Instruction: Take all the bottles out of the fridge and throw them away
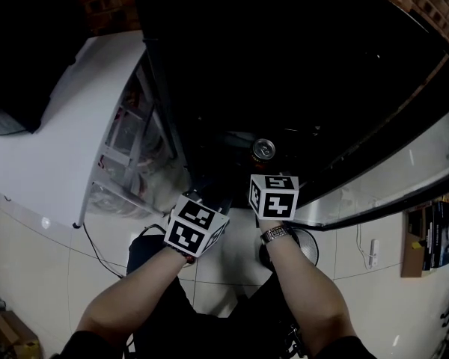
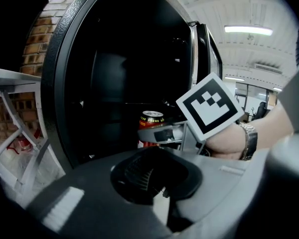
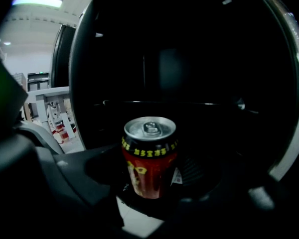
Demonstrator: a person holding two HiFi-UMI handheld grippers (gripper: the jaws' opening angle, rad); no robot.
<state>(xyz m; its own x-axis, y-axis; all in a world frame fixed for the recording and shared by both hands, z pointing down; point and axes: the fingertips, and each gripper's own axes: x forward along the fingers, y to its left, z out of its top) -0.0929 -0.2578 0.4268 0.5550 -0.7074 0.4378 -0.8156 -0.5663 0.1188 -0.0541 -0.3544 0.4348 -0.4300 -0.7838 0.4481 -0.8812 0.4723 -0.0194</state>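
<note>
A red drink can point(image 3: 149, 163) with a black band and a silver top sits between the pads of my right gripper point(image 3: 149, 180), which is shut on it at the mouth of the dark open fridge point(image 1: 307, 88). White floor shows just under the can. From the head view the can point(image 1: 263, 149) is right in front of my right gripper point(image 1: 265, 164). My left gripper point(image 1: 209, 200) hangs close to the left of it, and its grey jaws point(image 2: 162, 193) stand together with nothing in them. The left gripper view catches the can point(image 2: 150, 123) behind one right finger point(image 2: 162, 133). No bottle is visible.
The white fridge door point(image 1: 75, 133) swings out to the left, its shelves point(image 1: 131, 152) holding pale packages. A long glossy edge point(image 1: 404, 178) runs along the right. A cable point(image 1: 97, 249) and a round object point(image 1: 308, 247) lie on the tiled floor; books point(image 1: 434, 238) stand at the right.
</note>
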